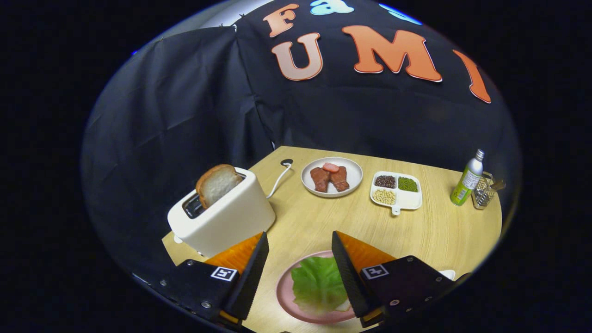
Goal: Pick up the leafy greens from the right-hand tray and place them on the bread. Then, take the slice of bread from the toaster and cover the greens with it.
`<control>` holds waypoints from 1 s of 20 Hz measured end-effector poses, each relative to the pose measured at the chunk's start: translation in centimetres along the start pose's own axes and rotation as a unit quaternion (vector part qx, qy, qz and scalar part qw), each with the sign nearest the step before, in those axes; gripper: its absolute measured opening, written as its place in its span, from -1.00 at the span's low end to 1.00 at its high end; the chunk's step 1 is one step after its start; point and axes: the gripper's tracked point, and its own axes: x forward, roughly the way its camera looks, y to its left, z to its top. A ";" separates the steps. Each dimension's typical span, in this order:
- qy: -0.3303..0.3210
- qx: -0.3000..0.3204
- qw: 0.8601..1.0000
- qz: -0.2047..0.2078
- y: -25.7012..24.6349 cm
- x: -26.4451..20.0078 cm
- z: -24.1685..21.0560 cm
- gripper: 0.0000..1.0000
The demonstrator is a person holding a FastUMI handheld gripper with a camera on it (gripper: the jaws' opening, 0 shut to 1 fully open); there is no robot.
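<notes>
Round pale wooden table (pixel 430 231) | gripper (pixel 299 273) spread, holding nothing | green lettuce leaf (pixel 319 282) on pink plate (pixel 283 291) between fingers, greens look placed | next: tan bread slice (pixel 216 184) in white toaster (pixel 231 215), 10 o'clock, needs a pinch on its upper edge

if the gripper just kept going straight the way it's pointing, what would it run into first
Probably the bare table first, then the white plate of meat. The gripper is open over the leafy greens on the pink plate. The toaster sits aside; depth is uncertain.
</notes>
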 end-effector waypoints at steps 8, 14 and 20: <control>0.011 -0.011 0.999 0.051 6.4 2.2 5.6 0.77; 0.045 0.013 0.996 0.077 9.7 5.4 8.1 0.80; 0.100 0.032 0.991 0.087 12.3 8.4 7.1 0.81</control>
